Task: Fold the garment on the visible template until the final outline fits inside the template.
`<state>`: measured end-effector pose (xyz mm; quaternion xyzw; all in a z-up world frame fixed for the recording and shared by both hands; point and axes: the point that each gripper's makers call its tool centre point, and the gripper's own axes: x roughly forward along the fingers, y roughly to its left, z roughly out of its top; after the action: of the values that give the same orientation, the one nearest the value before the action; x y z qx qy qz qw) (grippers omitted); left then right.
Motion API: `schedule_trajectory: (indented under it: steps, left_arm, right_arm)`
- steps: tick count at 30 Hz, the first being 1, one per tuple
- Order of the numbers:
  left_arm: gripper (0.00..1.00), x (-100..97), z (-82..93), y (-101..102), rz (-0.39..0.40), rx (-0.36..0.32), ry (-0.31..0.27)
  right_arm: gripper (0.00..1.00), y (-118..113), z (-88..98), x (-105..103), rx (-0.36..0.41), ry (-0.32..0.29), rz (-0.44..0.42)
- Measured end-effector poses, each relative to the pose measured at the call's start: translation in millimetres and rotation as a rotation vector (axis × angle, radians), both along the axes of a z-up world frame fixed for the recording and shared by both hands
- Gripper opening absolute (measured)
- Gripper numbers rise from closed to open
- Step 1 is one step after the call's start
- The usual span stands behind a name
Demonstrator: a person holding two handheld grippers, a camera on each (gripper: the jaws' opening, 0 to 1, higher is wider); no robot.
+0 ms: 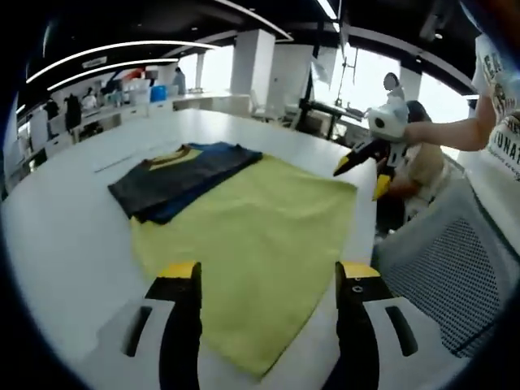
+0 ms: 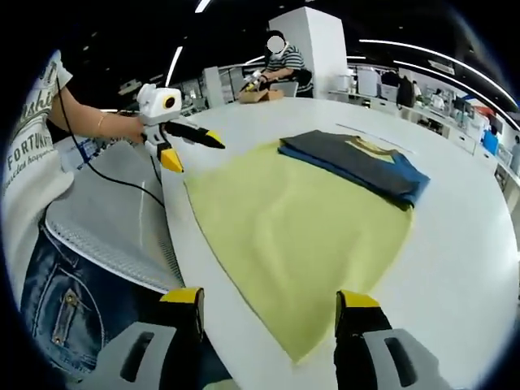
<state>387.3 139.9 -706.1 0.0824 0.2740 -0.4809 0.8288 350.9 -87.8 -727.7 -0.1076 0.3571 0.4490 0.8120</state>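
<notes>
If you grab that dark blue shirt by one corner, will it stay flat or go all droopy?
Probably droopy: the folded dark blue shirt lies limp and layered on the yellow template cloth, so it looks soft. It would likely unfold when lifted and seems light.

— How are the grippers held?
— The left gripper [image 1: 269,280] and right gripper [image 2: 270,305] are both held with jaws parted, nothing gripped.
— And the arm?
— A bare forearm [image 1: 443,130] is extended.
</notes>
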Motion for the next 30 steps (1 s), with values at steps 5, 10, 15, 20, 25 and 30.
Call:
schedule_trajectory:
  steps: [5, 10, 15, 20, 25, 30]
  left_arm:
    - [0.53, -11.5, -12.6, 9.6, -0.027, 0.060, 0.013]
    - [0.45, -17.7, -24.6, 19.9, -0.040, 0.110, 0.025]
    - [0.39, -22.1, -32.0, 31.7, -0.036, 0.148, 0.048]
    - [0.36, -23.1, -35.5, 38.5, -0.039, 0.181, 0.035]
    - [0.31, -28.4, -41.9, 41.0, -0.063, 0.217, 0.040]
    - [0.27, -28.9, -48.3, 46.0, -0.081, 0.261, 0.027]
  right_arm:
    - [0.51, -1.3, -3.8, -1.8, -0.016, -0.002, 0.008]
    - [0.42, -3.9, -9.2, -2.7, -0.040, 0.000, 0.009]
    - [0.41, -8.1, -13.8, -4.4, -0.050, 0.010, 0.005]
    - [0.37, -12.9, -21.0, -6.6, -0.074, 0.020, 0.009]
    - [0.29, -18.6, -22.7, -3.4, -0.116, -0.005, 0.011]
    - [0.28, -25.6, -26.6, -1.2, -0.169, -0.024, 0.025]
